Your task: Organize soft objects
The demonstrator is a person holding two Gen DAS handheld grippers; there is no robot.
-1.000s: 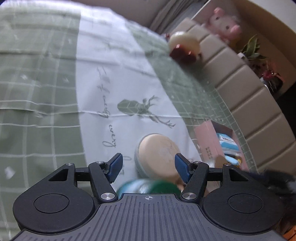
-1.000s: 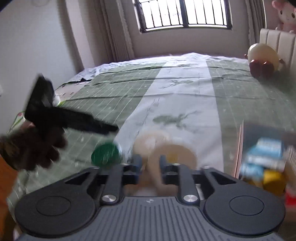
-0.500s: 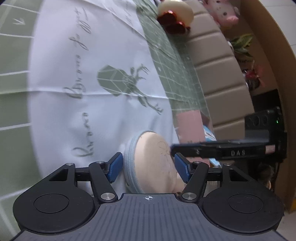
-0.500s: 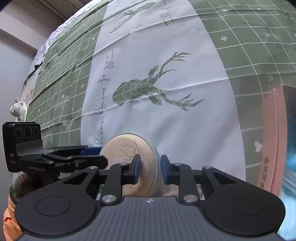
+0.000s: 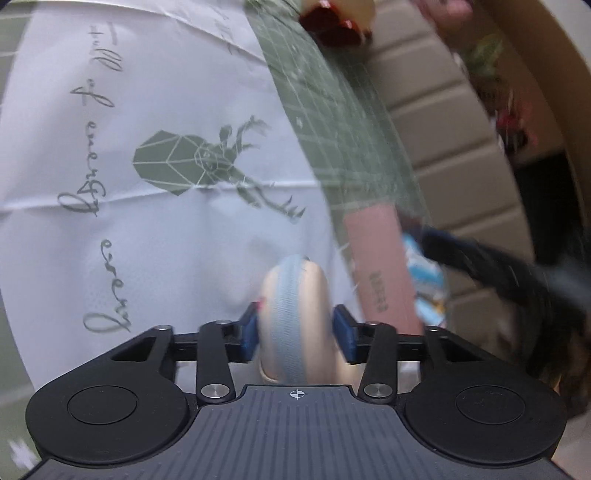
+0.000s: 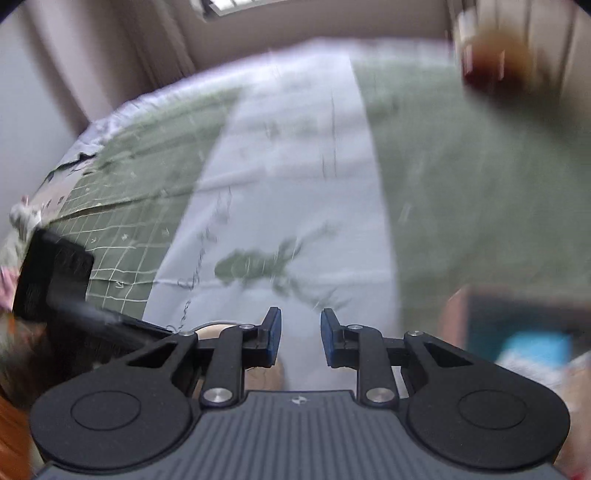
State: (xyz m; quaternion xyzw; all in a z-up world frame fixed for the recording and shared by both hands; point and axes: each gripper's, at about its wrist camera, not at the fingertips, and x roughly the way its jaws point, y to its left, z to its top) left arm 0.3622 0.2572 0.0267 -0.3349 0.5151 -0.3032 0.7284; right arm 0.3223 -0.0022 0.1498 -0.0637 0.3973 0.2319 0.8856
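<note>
The left gripper (image 5: 297, 330) had just been closing, and its blue pads (image 5: 249, 332) were clamped on a round beige cushion with a pale blue zip band (image 5: 293, 314), held on edge just above the white middle strip of the bedspread (image 5: 166, 110), below the printed green deer (image 5: 207, 166). To its right a pink box (image 5: 380, 266) sat on the green checked part of the cover, near the padded beige headboard (image 5: 443, 147). The right gripper (image 6: 298, 336) stood to the side with its jaws a little apart and nothing between them; only a sliver of the cushion showed behind its left finger (image 6: 271, 334). A red and cream plush toy (image 5: 340, 18) lay far up the bed by the headboard.
</note>
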